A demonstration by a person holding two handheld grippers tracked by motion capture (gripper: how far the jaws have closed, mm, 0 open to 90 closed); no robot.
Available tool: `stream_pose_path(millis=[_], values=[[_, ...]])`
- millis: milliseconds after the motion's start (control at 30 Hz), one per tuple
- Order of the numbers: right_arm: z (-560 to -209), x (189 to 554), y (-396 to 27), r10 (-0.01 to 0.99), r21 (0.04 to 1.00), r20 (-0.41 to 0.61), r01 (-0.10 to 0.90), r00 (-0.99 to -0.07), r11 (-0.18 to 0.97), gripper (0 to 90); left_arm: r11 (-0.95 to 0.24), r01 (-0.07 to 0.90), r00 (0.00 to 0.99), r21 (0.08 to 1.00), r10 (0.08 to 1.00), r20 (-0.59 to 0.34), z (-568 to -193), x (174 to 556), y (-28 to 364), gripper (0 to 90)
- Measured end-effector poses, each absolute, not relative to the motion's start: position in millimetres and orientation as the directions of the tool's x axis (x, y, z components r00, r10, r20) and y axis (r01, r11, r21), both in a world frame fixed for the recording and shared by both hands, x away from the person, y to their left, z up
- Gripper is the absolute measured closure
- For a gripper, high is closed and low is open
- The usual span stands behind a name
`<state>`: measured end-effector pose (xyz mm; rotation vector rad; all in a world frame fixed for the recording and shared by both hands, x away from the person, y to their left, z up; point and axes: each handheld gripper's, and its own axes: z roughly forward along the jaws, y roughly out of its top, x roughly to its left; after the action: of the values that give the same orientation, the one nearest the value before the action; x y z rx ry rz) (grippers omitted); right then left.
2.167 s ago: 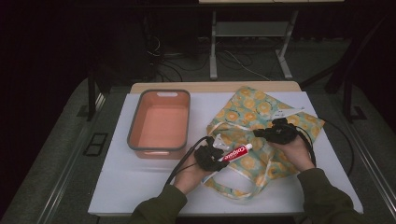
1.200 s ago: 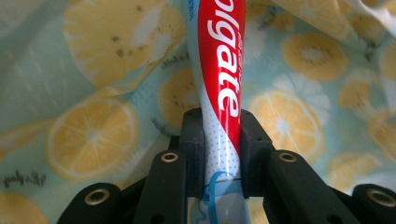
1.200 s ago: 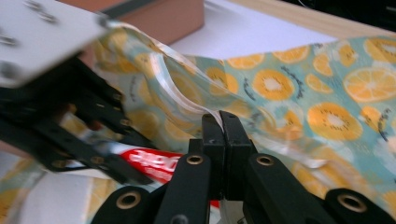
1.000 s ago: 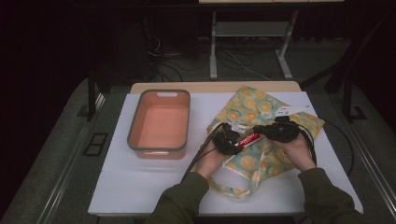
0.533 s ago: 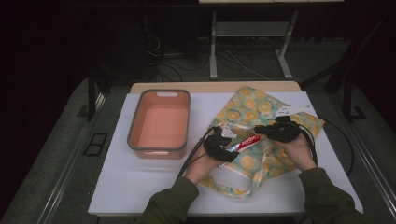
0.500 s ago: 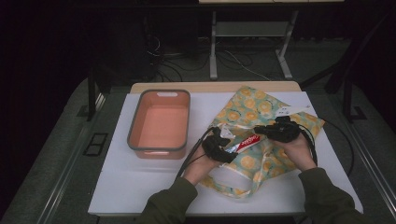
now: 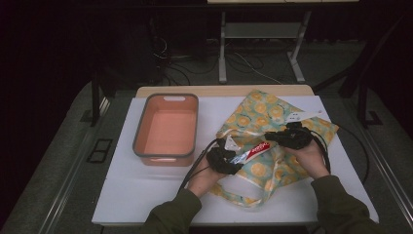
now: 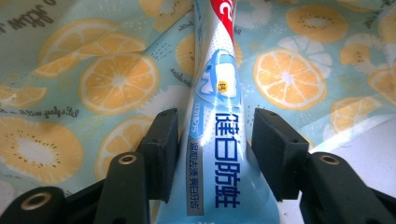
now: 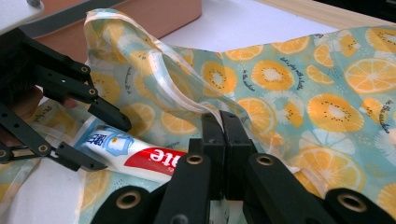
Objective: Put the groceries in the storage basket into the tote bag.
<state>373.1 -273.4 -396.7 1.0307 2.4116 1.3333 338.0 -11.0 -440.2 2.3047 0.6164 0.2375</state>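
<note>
A person's left hand-held gripper point(image 7: 233, 159) is straddling the flat end of a toothpaste tube point(image 8: 219, 140), its jaws having just been closing with the tube between them, a gap showing at the right pad. The tube is lying across a lemon-print bag point(image 7: 263, 109) on the white table point(image 7: 122, 195), its red end pointing at the right hand-held gripper point(image 7: 272, 137), which is pinching the bag's edge with jaws fully together. Farther left, an orange bin point(image 7: 168, 127) is sitting on the table.

bare table point(image 7: 146, 195) left, tub point(image 7: 167, 129) behind
</note>
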Motion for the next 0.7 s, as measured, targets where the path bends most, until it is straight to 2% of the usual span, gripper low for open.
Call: stream_pose_path(millis=[133,300,700], values=[[-396.1,372.8,-273.3,0.658,0.807,0.151,0.476,-0.738,0.349,89.4,-0.624,0.350,0.871,0.699,0.492,0.003,-438.3,336.8,-12.6,63.4],[-396.3,372.9,-273.0,0.658,0.807,0.150,0.476,-0.738,0.350,89.3,-0.637,0.323,0.872,0.700,0.488,0.041,-435.8,335.0,-18.3,69.0],[-396.6,373.2,-272.3,0.658,0.806,0.150,0.476,-0.738,0.350,89.3,-0.612,0.340,0.863,0.715,0.505,0.022,-434.5,348.3,-37.6,71.1]])
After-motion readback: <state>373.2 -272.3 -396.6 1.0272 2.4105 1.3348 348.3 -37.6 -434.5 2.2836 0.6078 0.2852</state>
